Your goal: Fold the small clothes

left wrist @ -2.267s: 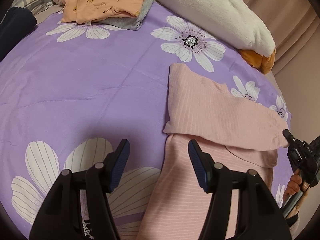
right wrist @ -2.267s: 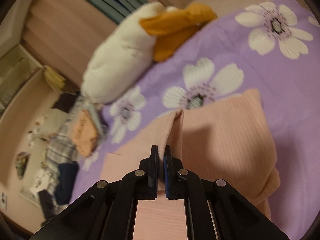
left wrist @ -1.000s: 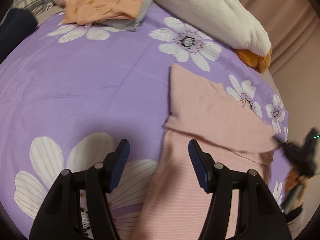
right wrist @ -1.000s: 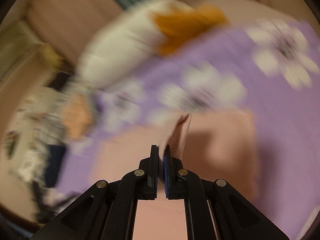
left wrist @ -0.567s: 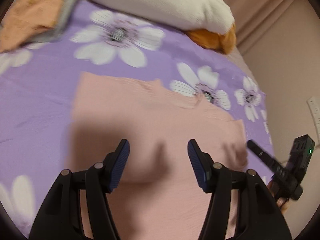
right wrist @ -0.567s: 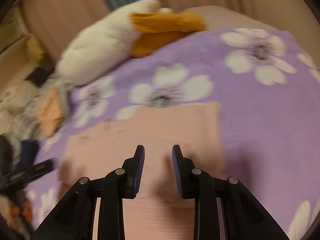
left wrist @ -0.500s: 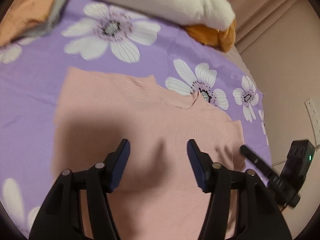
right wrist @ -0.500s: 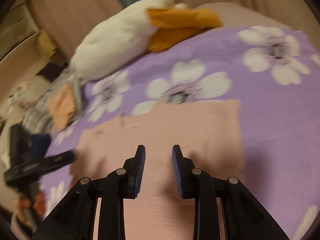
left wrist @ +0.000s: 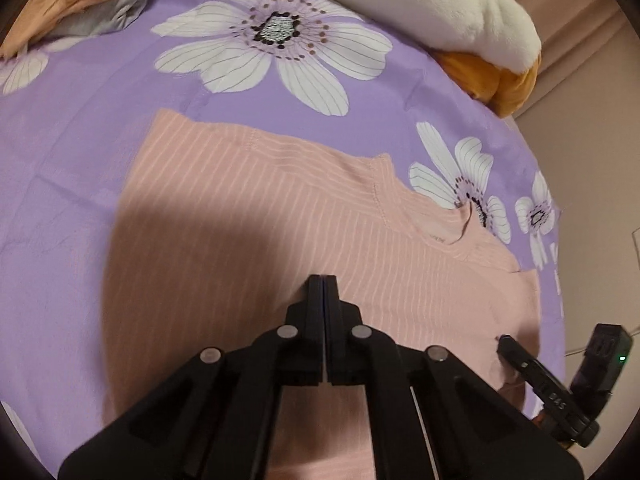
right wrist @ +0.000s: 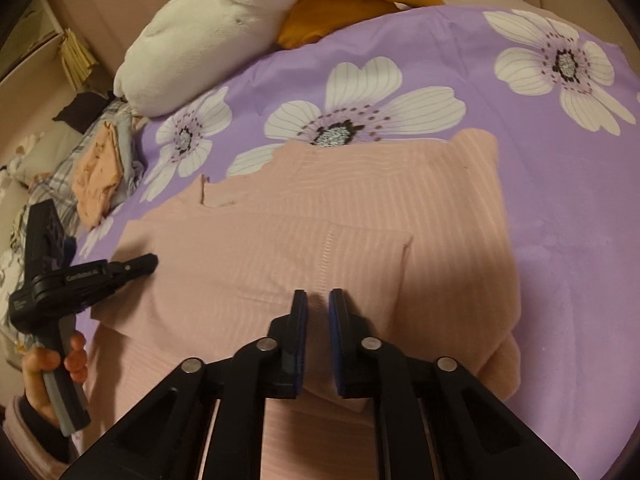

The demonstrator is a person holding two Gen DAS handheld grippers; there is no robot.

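Flowered bedsheet (left wrist: 100, 128): plush pillow (left wrist: 420, 4), perhaps goose-shaped.

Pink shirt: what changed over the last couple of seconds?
The right gripper let go of the lifted edge of the pink shirt. That flap now lies flat across it, and the jaws stand slightly apart low over the fabric. The left gripper moved from the bedsheet beside the shirt to over its middle and shut. Plush toy and folded clothes pile stayed put.
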